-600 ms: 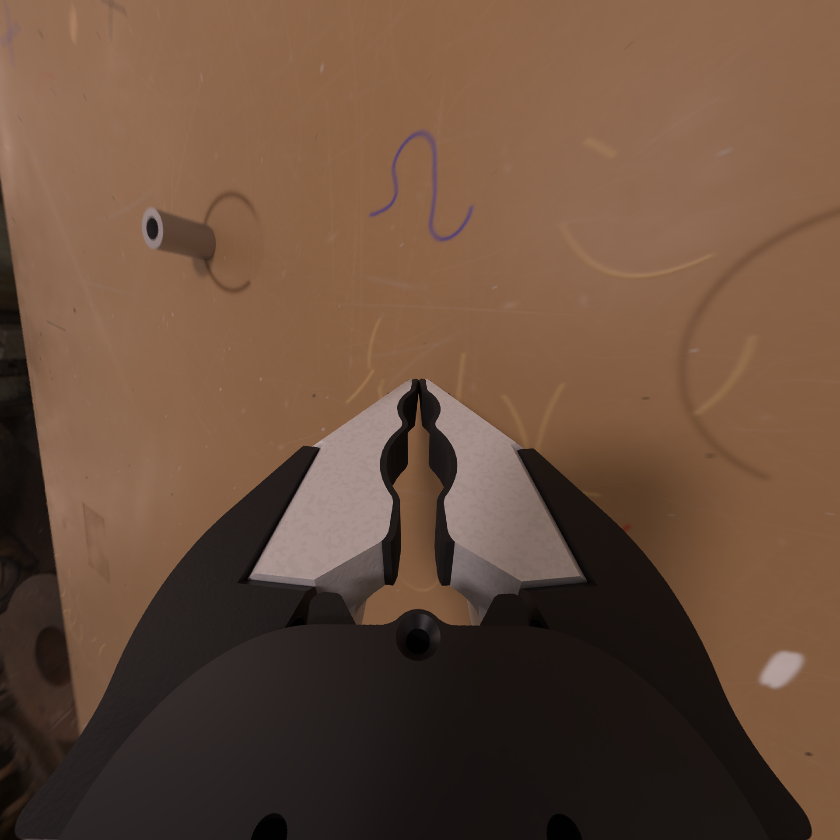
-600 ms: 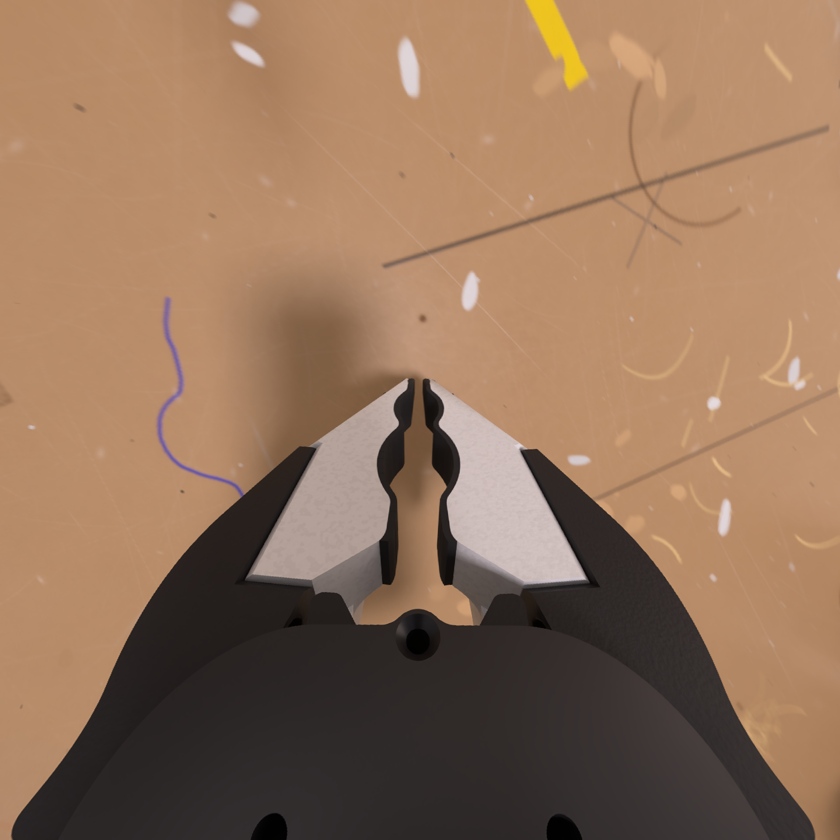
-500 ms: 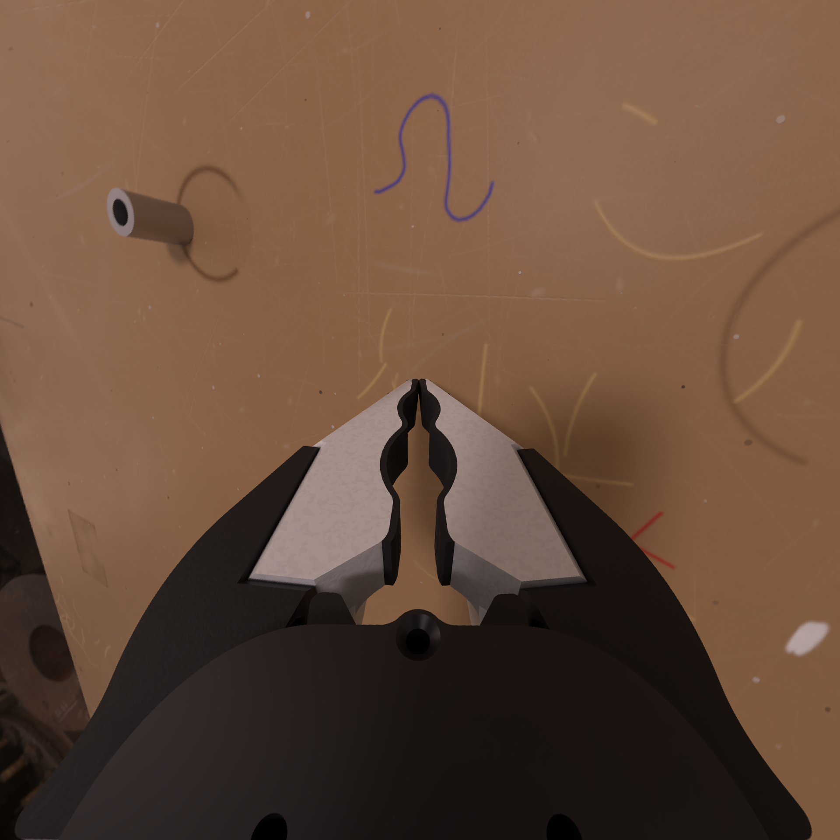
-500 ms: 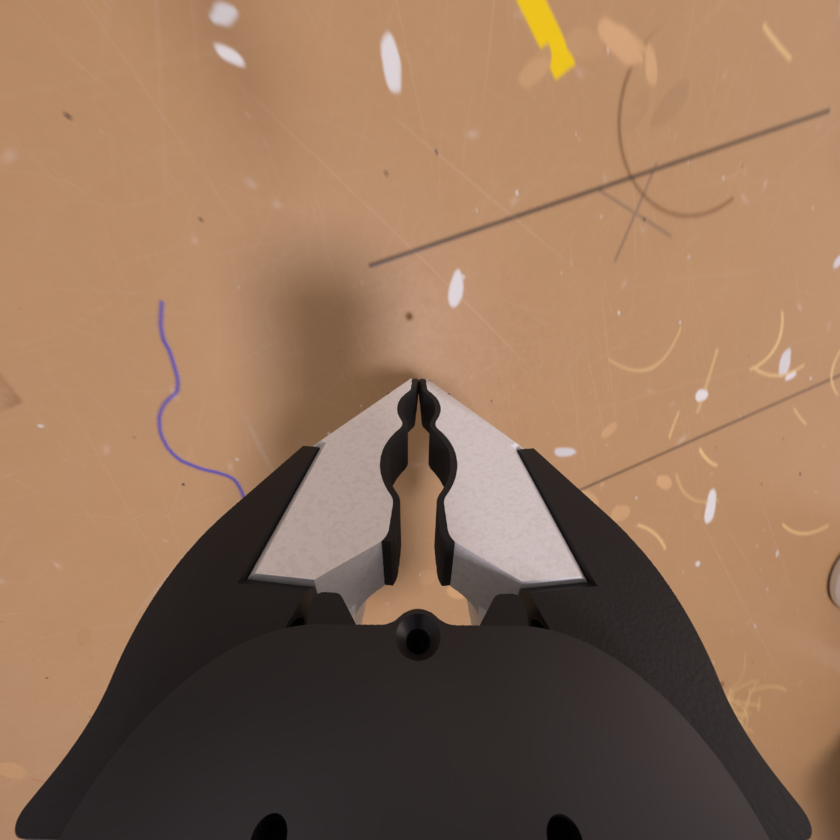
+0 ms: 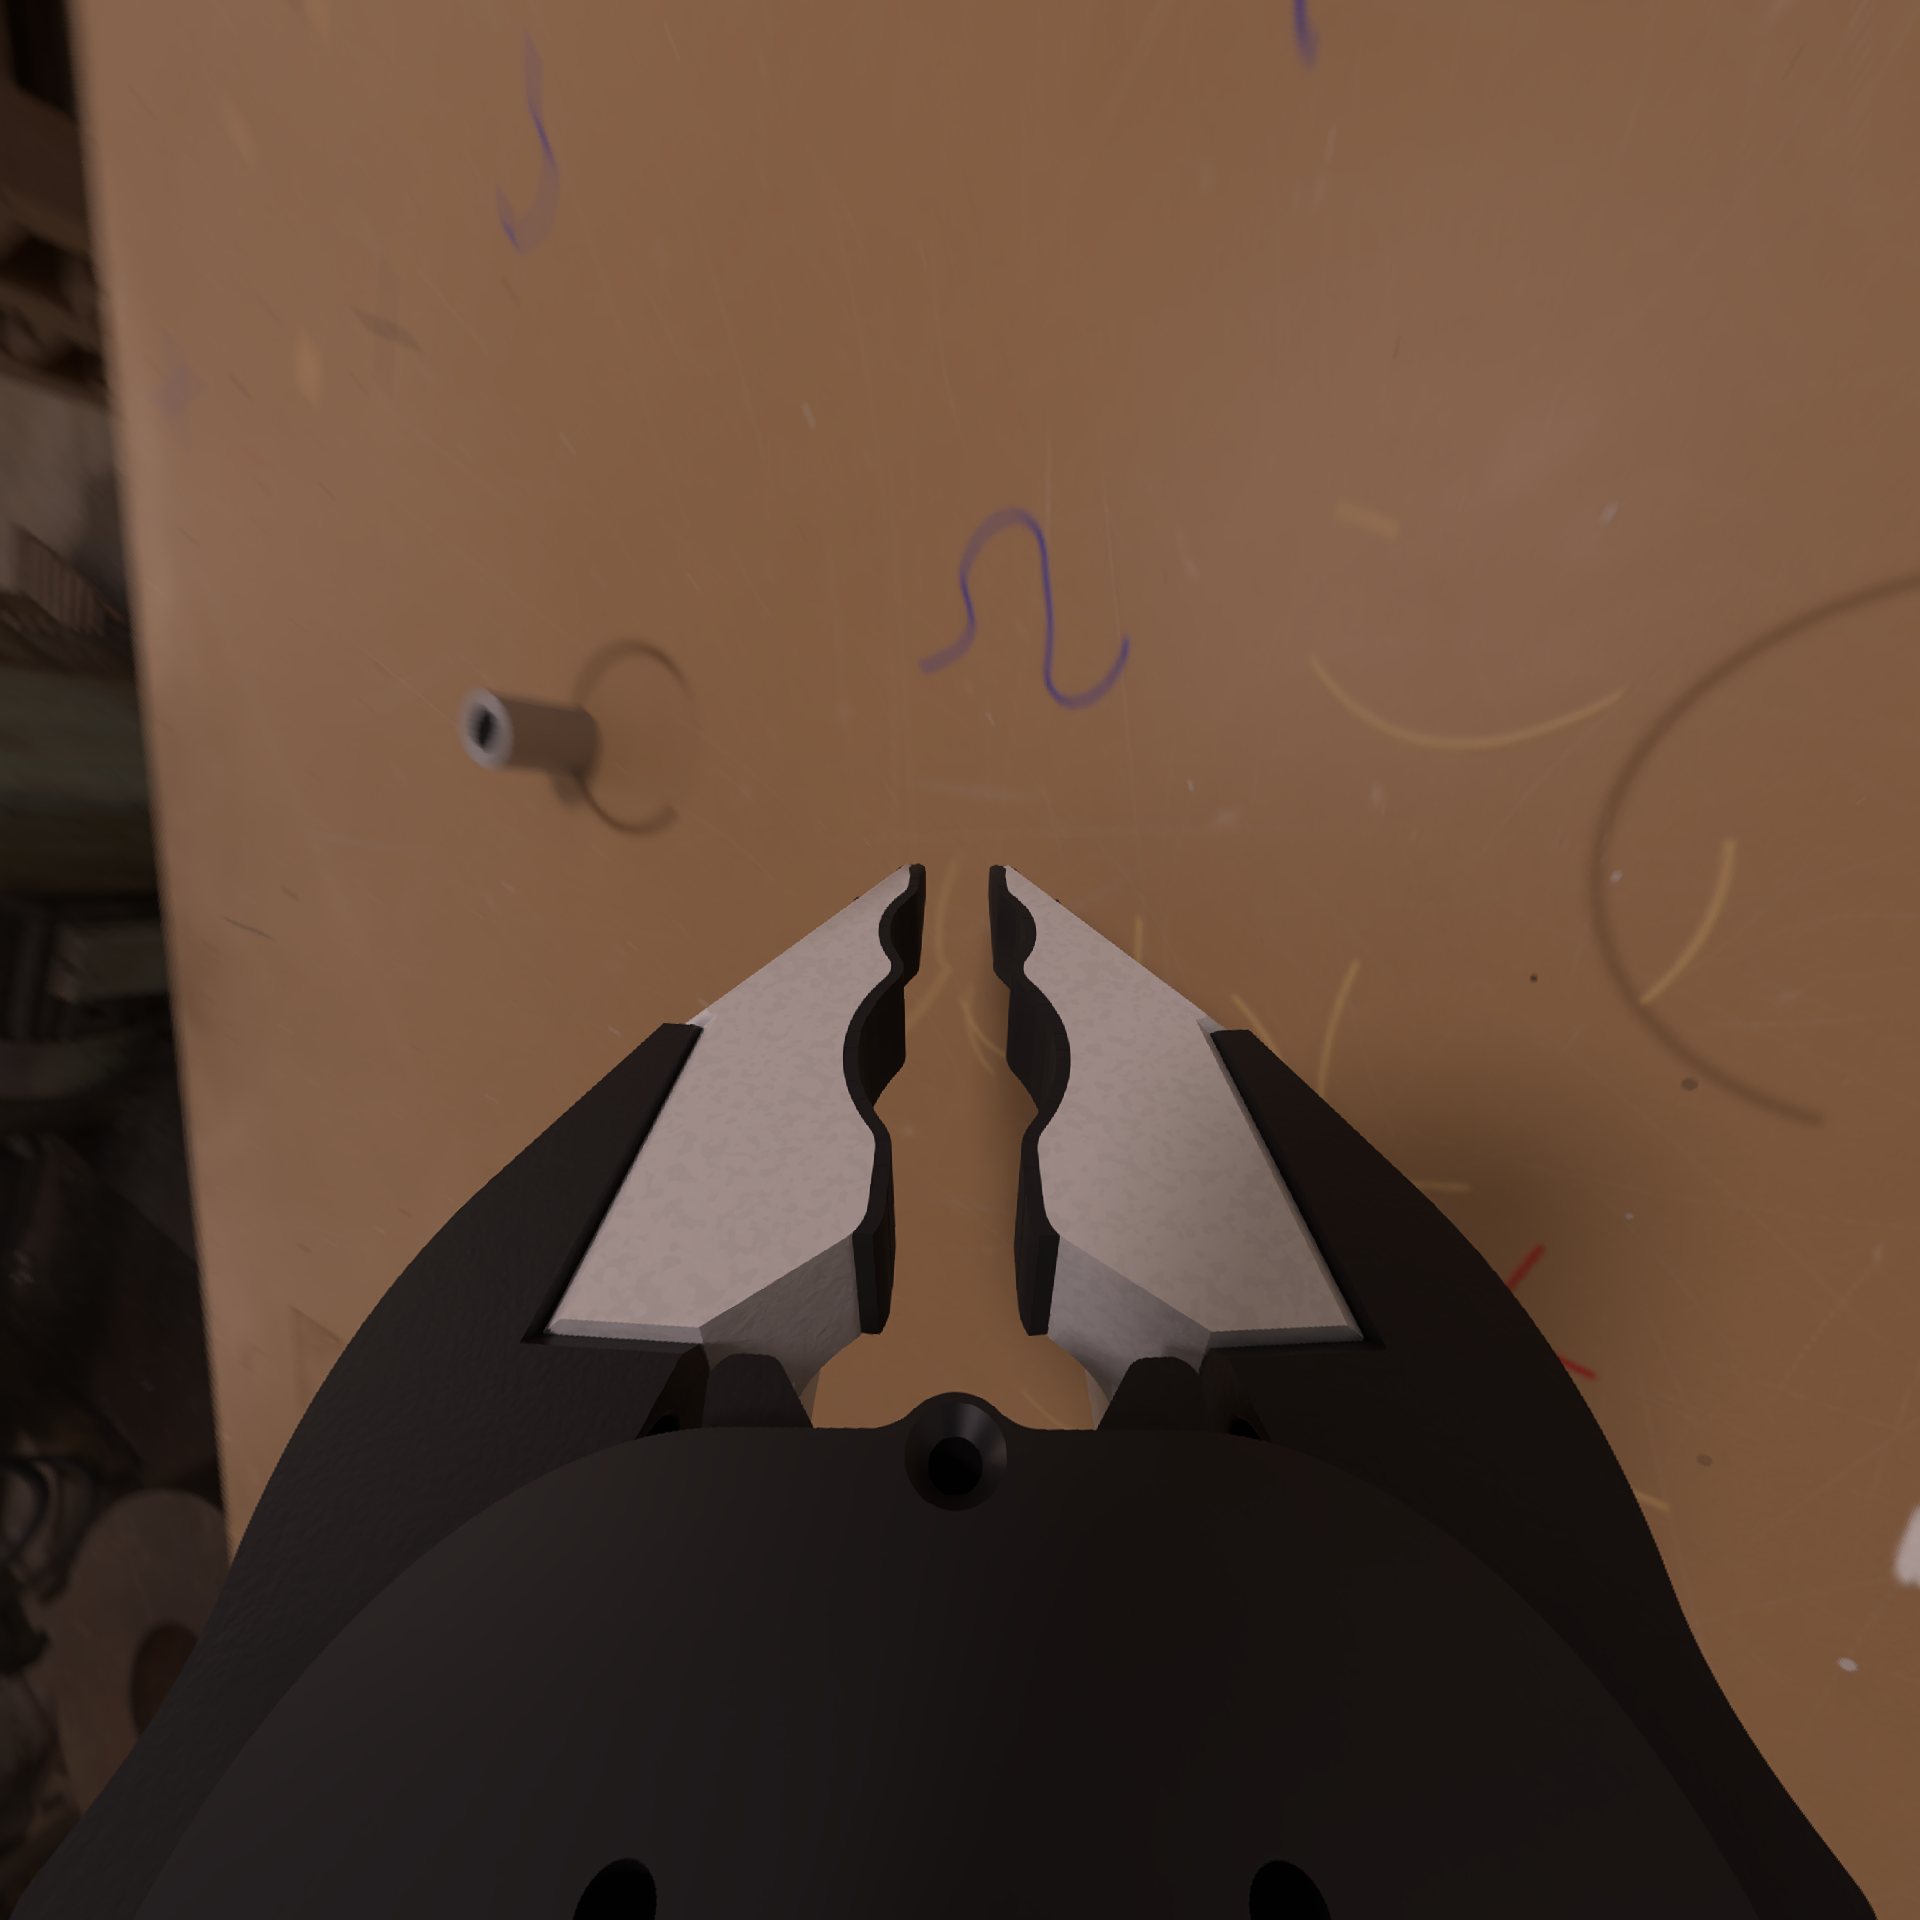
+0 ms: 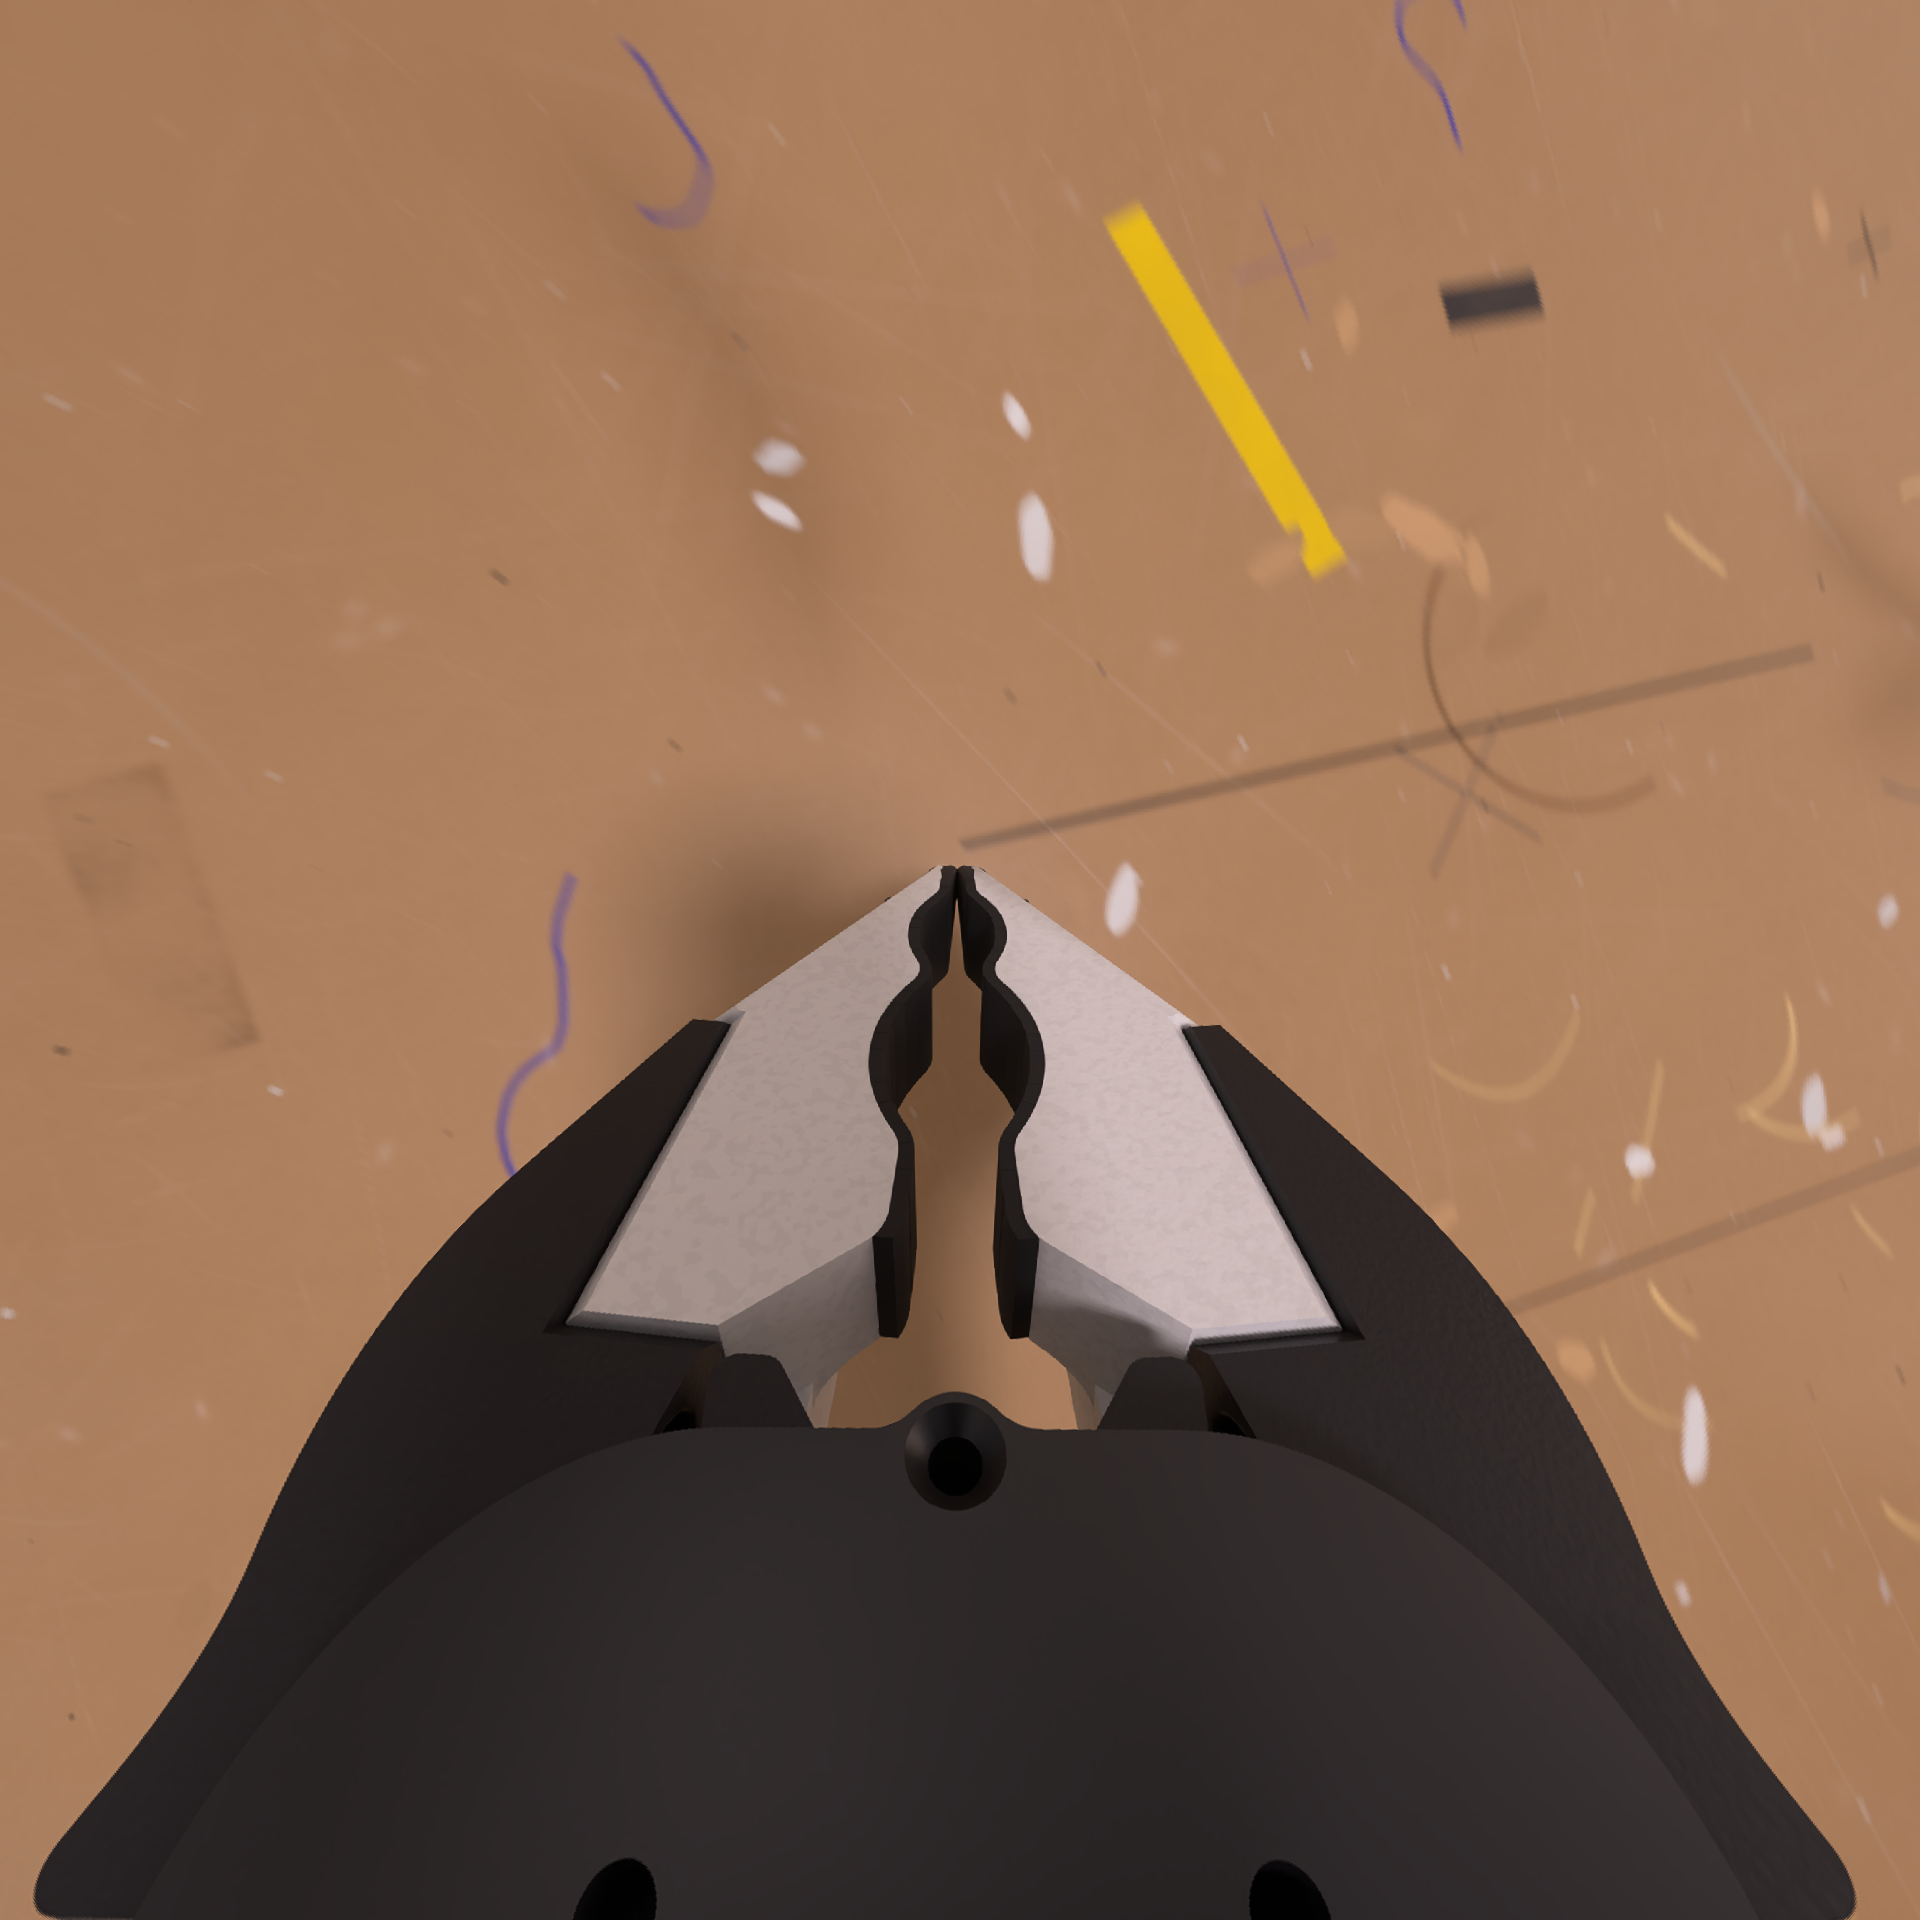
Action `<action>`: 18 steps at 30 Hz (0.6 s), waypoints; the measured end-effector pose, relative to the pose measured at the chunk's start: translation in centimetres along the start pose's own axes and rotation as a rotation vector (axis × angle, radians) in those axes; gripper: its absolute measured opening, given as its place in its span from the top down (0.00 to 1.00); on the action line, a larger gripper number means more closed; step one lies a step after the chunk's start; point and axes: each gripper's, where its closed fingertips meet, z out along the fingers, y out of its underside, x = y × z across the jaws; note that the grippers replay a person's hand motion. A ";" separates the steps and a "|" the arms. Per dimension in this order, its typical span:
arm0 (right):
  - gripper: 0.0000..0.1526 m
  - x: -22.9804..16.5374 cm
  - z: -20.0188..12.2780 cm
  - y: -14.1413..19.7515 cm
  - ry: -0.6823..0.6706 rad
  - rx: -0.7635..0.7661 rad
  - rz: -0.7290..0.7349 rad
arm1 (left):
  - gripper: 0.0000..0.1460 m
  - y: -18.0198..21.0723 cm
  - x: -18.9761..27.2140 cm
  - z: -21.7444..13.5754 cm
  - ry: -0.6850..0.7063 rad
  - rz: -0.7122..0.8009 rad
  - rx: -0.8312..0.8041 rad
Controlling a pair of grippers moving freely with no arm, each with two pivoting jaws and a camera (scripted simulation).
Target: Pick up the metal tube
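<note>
The metal tube (image 5: 530, 732) is a short brownish cylinder with a pale ring end and a dark bore. It lies on the tan table, up and to the left of my left gripper (image 5: 956, 883), well apart from it. The left gripper's jaws stand a little apart with nothing between them. In the right wrist view my right gripper (image 6: 956, 883) is shut and empty above the table. The tube does not show in that view.
The tan table (image 5: 1351, 312) is scuffed, with pen squiggles and ring marks. Its left edge (image 5: 145, 727) runs close to the tube, with dark clutter beyond it. The right wrist view shows a yellow strip (image 6: 1226, 390), a small dark bar (image 6: 1491, 299) and white flecks.
My left gripper has opened a little and drawn back, so the tube sits lower and nearer the centre of its view. My right gripper's view has shifted, showing more of the table ahead.
</note>
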 end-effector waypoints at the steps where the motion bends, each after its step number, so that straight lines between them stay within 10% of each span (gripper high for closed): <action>1: 1.00 -0.7 0.1 -0.9 -0.021 0.034 -0.015 | 0.91 -1.1 -0.5 -0.7 -0.012 0.018 0.040; 6: 0.96 -2.6 1.1 -3.2 -0.053 0.070 -0.080 | 0.87 -2.9 -7.8 -1.6 -0.060 0.107 0.000; 10: 0.95 -4.5 1.0 -5.1 -0.094 0.150 -0.123 | 0.74 -2.5 -12.1 2.2 0.036 0.166 -0.133; 18: 0.94 -4.9 0.6 -4.6 -0.116 0.162 -0.110 | 0.79 0.3 -13.9 9.3 0.199 0.156 -0.315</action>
